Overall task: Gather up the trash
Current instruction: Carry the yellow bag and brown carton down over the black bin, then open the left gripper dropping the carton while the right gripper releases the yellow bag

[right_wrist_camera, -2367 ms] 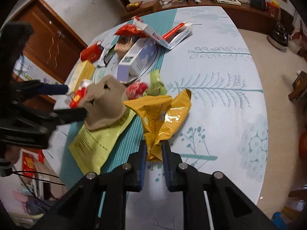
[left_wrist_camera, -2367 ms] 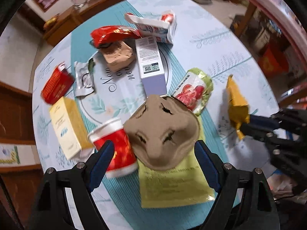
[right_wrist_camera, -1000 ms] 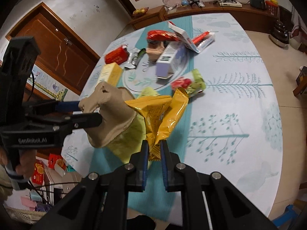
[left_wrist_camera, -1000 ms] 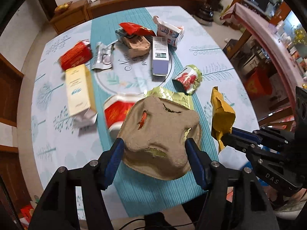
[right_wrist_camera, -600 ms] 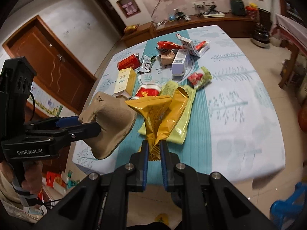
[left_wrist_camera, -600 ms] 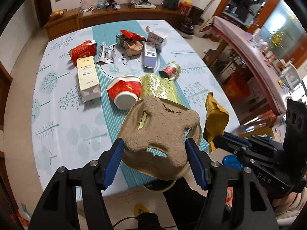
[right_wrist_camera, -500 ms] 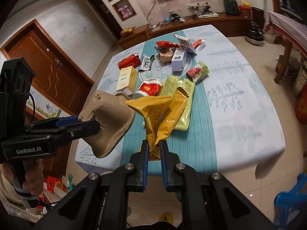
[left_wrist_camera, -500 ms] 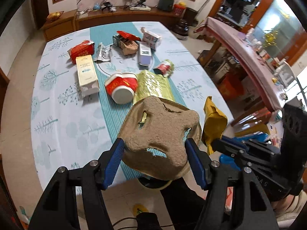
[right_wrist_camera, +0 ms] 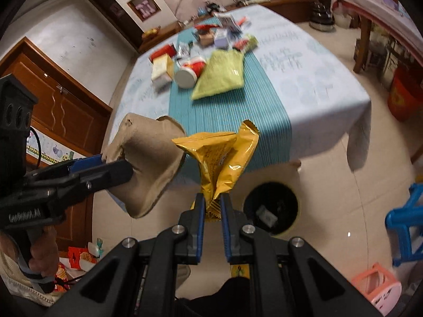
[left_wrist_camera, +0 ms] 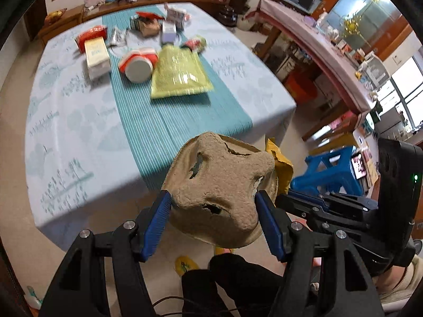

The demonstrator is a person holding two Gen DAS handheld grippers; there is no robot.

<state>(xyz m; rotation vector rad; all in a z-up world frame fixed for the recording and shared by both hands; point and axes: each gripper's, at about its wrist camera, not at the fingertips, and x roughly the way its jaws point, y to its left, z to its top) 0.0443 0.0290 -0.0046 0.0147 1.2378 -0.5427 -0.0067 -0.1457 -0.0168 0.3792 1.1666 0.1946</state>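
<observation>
Both loads now off the worktop (left_wrist_camera: 79, 121), over floor: left hand-held gripper (left_wrist_camera: 214, 208) clamps pulp tray (left_wrist_camera: 222, 185), right hand-held gripper (right_wrist_camera: 212, 206) pinches yellow wrapper (right_wrist_camera: 219, 158) beside black bin (right_wrist_camera: 272, 208).

Even indoor daylight, motion-blurred table (left_wrist_camera: 79, 121), dark fisheye vignette at edges.

text: "GenRobot.AI" | on: left gripper (right_wrist_camera: 116, 170) body (blurred) | other labels: unreadable
</observation>
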